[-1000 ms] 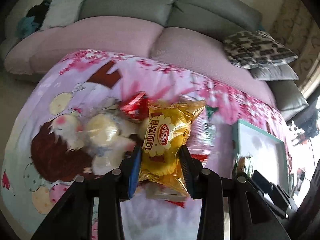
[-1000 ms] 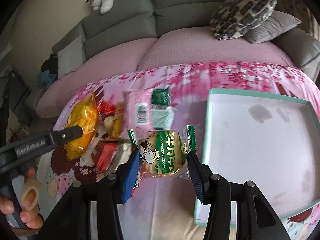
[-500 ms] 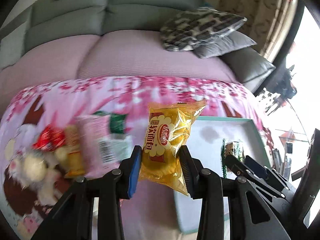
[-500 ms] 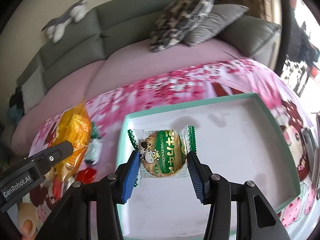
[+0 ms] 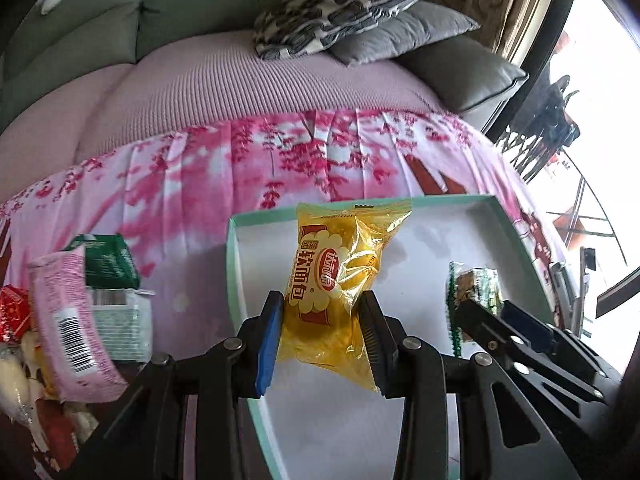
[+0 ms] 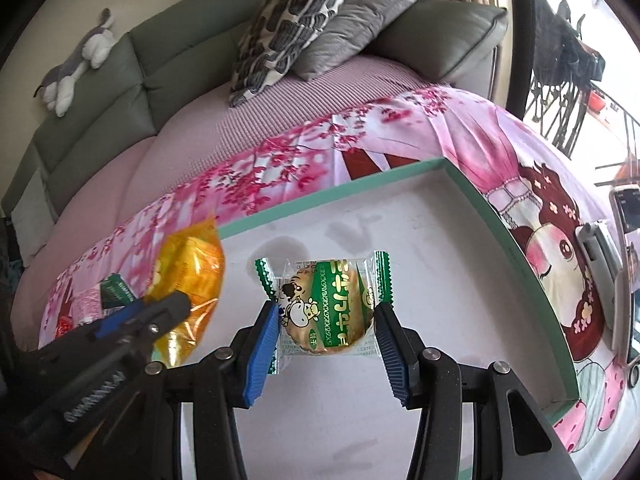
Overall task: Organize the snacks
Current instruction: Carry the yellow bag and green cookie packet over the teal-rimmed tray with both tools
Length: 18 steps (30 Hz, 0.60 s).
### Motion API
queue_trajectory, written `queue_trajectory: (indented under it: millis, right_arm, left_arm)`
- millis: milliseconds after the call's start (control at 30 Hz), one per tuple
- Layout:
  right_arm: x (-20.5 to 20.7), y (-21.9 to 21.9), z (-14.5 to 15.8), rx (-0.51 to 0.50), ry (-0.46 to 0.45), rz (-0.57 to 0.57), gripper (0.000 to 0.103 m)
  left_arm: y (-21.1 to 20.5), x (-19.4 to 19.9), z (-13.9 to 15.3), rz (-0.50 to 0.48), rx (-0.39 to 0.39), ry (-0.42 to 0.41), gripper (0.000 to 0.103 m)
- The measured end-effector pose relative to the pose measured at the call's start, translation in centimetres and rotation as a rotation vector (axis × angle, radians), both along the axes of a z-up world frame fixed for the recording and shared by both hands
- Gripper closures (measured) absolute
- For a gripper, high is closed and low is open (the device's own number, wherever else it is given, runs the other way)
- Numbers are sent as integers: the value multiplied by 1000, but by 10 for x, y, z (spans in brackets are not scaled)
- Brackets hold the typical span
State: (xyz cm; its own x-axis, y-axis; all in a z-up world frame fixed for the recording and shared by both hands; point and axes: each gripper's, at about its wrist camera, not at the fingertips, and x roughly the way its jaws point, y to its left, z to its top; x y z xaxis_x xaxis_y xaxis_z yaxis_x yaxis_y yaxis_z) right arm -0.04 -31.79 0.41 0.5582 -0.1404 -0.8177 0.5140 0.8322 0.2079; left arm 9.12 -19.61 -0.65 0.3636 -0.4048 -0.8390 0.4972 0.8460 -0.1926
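My left gripper [image 5: 322, 338] is shut on a yellow bread packet [image 5: 340, 280] and holds it above the left part of the white tray with a teal rim [image 5: 256, 216]. My right gripper [image 6: 326, 346] is shut on a green-wrapped round biscuit [image 6: 326, 312] and holds it above the tray's floor [image 6: 440, 280]. The right gripper and its biscuit [image 5: 474, 284] show at the right in the left wrist view. The left gripper and yellow packet [image 6: 188, 280] show at the left in the right wrist view.
A pink packet [image 5: 68, 320], a green-and-white packet [image 5: 112, 280] and red-wrapped snacks [image 5: 14, 312] lie left of the tray on the pink floral cloth [image 5: 280, 160]. A sofa with cushions [image 5: 352, 4] stands behind. A phone [image 6: 628, 216] lies right of the tray.
Both grippers have swung right from the snack pile to above the tray, each still holding its snack. The tray now fills the middle of both views.
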Motion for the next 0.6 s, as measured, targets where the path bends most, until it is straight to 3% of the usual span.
queue_trajectory:
  millis: [233,600]
  right_arm:
    - [0,-4,-5,3,14,-12,51]
    - [0,-3,-7,1,20,-11,51]
  left_arm:
    - [-2,3,-12,6,14,14,63]
    - [17,11,-15,116,50,72,63]
